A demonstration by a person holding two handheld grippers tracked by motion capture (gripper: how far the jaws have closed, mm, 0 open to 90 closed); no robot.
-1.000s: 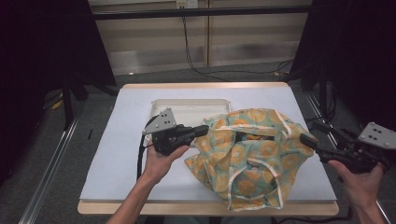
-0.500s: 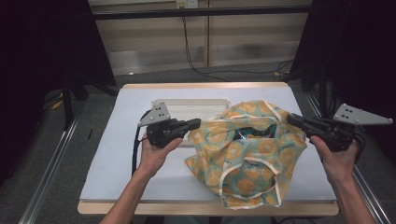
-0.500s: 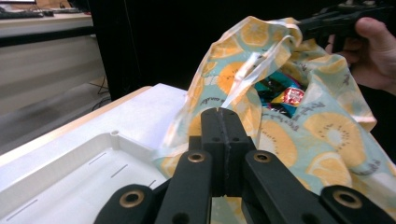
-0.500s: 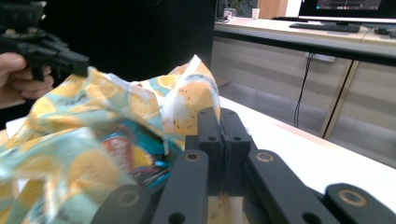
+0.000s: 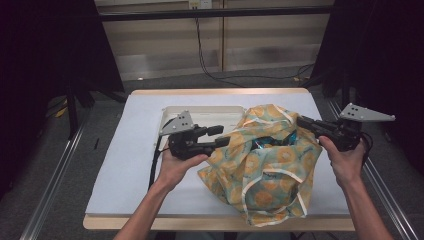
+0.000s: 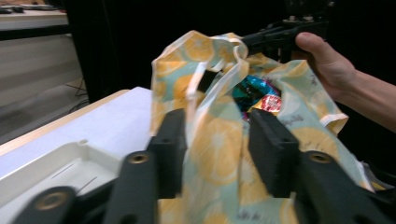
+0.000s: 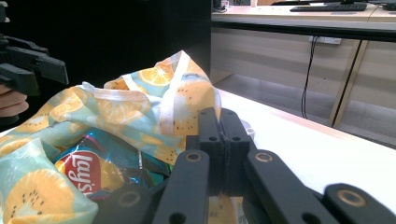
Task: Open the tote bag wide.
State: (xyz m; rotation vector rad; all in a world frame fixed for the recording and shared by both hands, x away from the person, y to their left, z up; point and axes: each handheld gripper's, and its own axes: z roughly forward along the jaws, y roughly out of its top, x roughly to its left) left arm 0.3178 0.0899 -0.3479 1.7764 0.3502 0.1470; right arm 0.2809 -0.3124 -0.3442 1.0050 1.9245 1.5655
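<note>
A cloth bag (image 5: 270,170) printed with orange slices lies slumped on the white table, its mouth facing up. A bag of crisps (image 7: 84,175) shows inside it, also visible as a shiny packet (image 6: 254,93). My left gripper (image 5: 220,136) is at the bag's left side. Its jaws have just been opening and stand apart, with loose bag cloth (image 6: 210,163) between them, not pinched. My right gripper (image 5: 301,121) is shut on the bag's right rim and holds that edge up. Its closed jaws (image 7: 223,116) rise in front of the cloth.
A shallow white tray (image 5: 210,114) lies on the table behind the left gripper, partly under the bag. The white table cover (image 5: 130,150) has a wooden edge along the front. Metal rails run down both sides, and dark curtains stand to the left and right.
The right gripper moved from the front right inward to the bag's right rim and closed on it. The left gripper, shut on the bag's left rim before, has opened its jaws.
</note>
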